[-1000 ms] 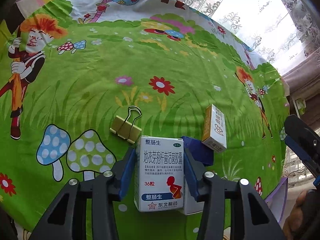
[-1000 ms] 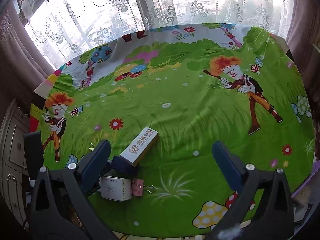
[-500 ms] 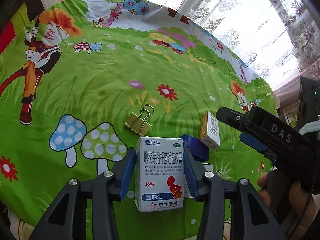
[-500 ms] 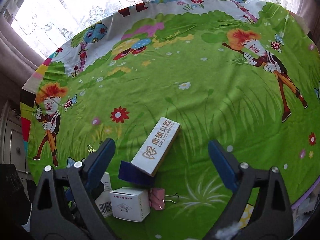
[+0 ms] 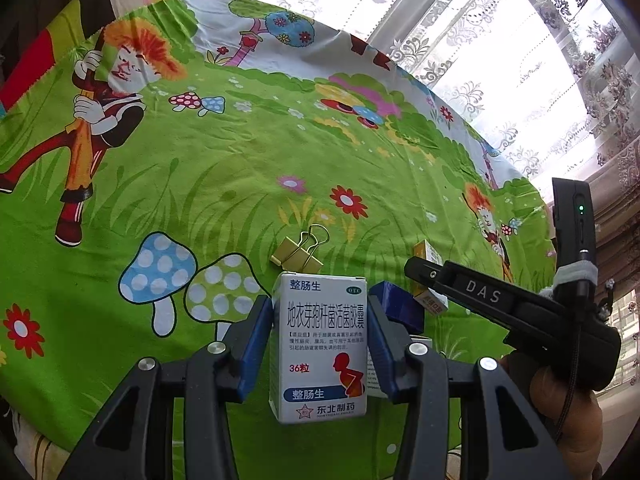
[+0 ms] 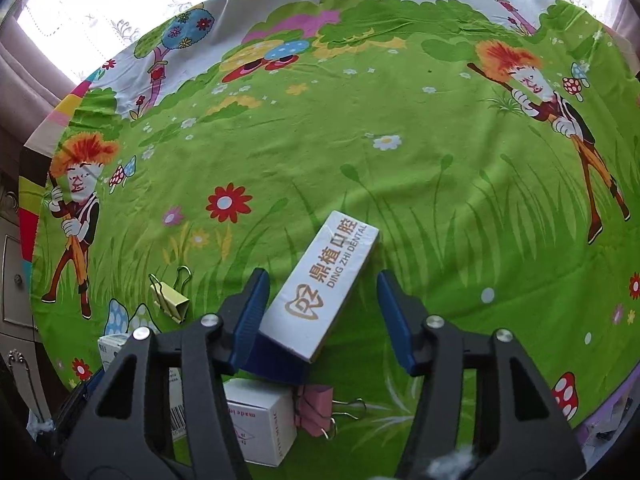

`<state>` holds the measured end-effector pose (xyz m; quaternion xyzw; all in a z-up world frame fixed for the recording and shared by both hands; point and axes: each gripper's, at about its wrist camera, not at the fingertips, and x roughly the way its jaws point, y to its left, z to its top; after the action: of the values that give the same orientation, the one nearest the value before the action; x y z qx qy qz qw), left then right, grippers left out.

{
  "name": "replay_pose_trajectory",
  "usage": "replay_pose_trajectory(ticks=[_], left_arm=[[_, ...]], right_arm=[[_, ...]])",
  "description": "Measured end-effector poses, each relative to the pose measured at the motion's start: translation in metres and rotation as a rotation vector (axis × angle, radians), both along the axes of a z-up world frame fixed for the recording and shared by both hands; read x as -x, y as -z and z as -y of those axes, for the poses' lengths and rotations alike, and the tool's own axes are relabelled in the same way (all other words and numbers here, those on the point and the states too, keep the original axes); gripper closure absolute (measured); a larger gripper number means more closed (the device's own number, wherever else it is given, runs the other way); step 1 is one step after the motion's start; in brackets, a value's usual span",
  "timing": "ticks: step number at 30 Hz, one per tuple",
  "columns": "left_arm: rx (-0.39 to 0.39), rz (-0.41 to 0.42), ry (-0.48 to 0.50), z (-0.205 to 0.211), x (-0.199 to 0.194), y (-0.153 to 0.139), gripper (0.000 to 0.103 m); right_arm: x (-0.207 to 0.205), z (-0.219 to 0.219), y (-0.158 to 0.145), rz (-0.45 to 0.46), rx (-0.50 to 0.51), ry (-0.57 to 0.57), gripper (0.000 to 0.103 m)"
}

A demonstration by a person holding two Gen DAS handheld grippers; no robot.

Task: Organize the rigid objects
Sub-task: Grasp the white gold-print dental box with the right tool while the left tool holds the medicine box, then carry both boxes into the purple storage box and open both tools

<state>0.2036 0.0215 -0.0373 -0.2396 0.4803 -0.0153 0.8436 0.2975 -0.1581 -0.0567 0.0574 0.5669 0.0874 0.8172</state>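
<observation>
Bench (image 6: 400, 184), draped in a green cartoon cloth, holdings listed left to right. Item one: my left tool (image 5: 319, 322), pads clamped on the flanks of a white medicine box (image 5: 318, 350); I carry it upright, printed face toward the lens, clear of the cloth as far as I can judge, presumably to set it down squarely with the others. Item two: a gold binder clip (image 5: 298, 254), lying on the cloth just beyond that box, handles pointing away from me. Item three: a dark blue box (image 5: 397, 307), partly hidden behind the left tool's right finger. Item four: a long white dental box (image 6: 322, 286), one end propped on the blue box, so it lies tilted and skewed to the line of the fingers. Item five: my right tool (image 6: 318, 316), jaws spread wide to either side of the dental box; its left pad seems to touch or nearly touch the box, and I judge the spread allows for that skew before closing. Item six, nearest me in the right wrist view: a small white carton (image 6: 260, 424) with a pink binder clip (image 6: 318, 410) touching its side.
</observation>
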Motion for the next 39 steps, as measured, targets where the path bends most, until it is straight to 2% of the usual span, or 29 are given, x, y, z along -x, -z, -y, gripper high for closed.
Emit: replay_pose_trajectory(ticks=[3,12,24,39], left_arm=[[-0.002,-0.002,0.003,0.001,0.000,0.001,0.056],[-0.029,0.030,-0.011,0.001,0.006,-0.005,0.056],[-0.044,0.090,0.013,0.015,0.023,-0.027,0.056],[-0.044,0.149,0.077,0.048,0.052,-0.060,0.056]], right_arm=[[0.001,0.000,0.001,-0.003,0.003,-0.011,0.068],[0.017,0.005,-0.016,0.073,0.016,-0.033,0.069],[0.062,0.020,-0.052,0.200,0.087,-0.030,0.069],[0.120,0.054,-0.078,0.267,0.075,0.008,0.069]])
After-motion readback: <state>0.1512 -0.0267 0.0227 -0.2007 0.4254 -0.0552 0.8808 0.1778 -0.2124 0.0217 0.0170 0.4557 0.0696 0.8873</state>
